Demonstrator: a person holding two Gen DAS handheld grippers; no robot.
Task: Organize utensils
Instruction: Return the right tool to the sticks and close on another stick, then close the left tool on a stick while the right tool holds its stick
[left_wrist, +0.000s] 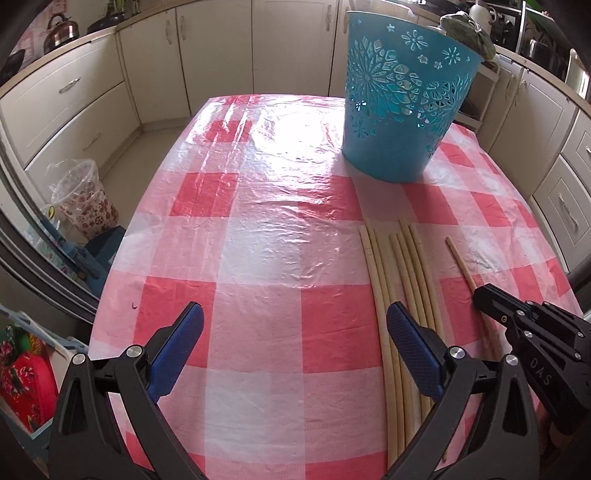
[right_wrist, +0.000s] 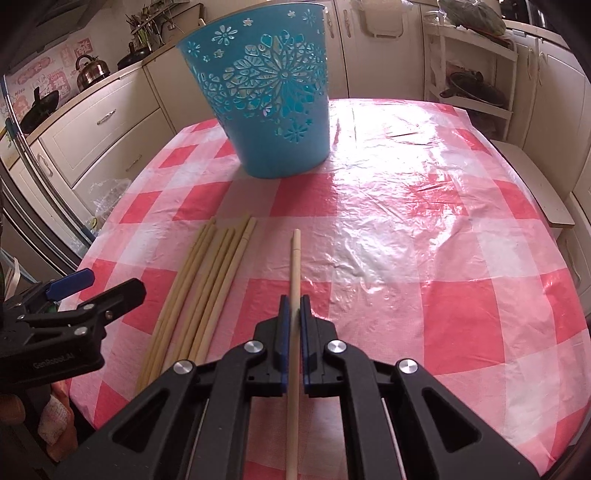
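Several pale wooden chopsticks (left_wrist: 402, 291) lie side by side on the red-and-white checked tablecloth (left_wrist: 258, 258); they also show in the right wrist view (right_wrist: 199, 291). A blue cut-out basket (left_wrist: 402, 96) stands upright beyond them, also in the right wrist view (right_wrist: 269, 92). My left gripper (left_wrist: 295, 325) is open and empty, its right finger over the bundle. My right gripper (right_wrist: 294, 306) is shut on a single chopstick (right_wrist: 295, 266) lying apart to the right of the bundle; that gripper shows in the left wrist view (left_wrist: 487, 295).
Cream kitchen cabinets (left_wrist: 221, 55) surround the table. A lined floral bin (left_wrist: 86, 199) stands on the floor to the left. A kettle (right_wrist: 90, 72) sits on the counter. A white shelf rack (right_wrist: 476, 74) stands behind the table's right side.
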